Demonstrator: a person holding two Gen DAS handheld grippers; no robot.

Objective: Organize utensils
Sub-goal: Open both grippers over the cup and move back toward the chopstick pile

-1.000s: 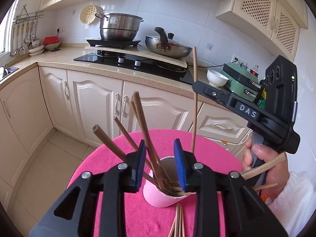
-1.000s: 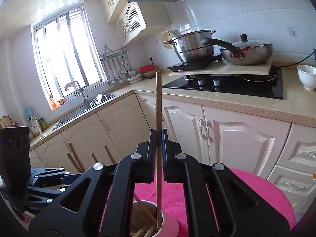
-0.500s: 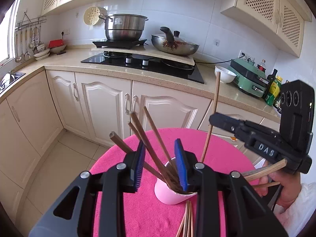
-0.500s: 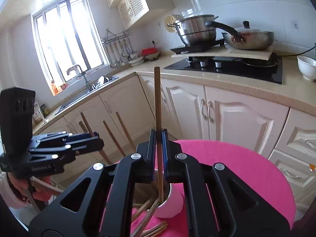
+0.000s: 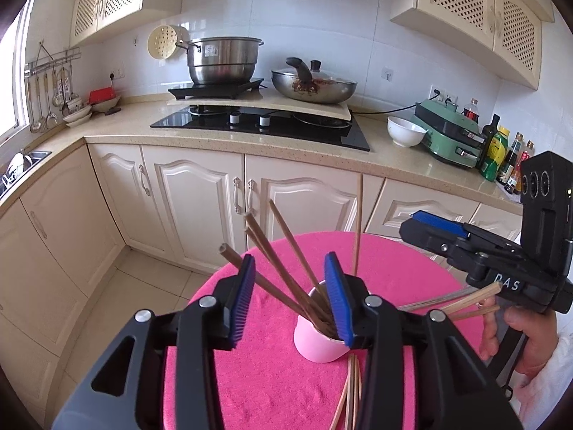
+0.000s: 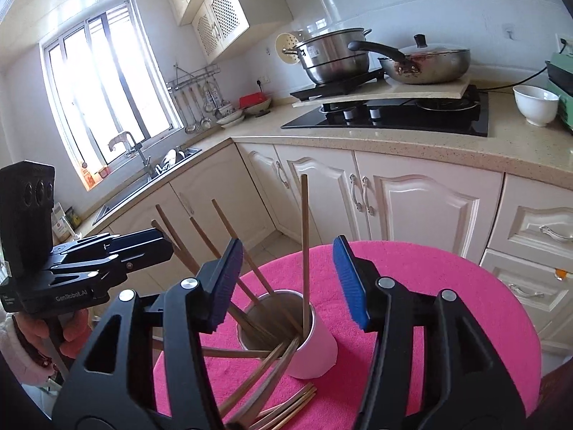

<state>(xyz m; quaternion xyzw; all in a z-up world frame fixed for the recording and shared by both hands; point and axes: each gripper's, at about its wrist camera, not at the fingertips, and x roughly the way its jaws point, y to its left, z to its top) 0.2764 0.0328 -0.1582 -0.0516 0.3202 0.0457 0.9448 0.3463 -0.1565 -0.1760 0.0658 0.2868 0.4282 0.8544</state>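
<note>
Pink tablecloth (image 6: 429, 279) bears the cup (image 6: 315, 351) — upright chopstick (image 6: 304, 236) stands free between the wide right tool (image 6: 290, 283).

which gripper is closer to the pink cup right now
Hard to call. Both the left gripper and the right gripper hover open just above the pink cup.

bright daylight | window (image 6: 107, 89) glare | fisheye-warped edges | sharp focus
</note>
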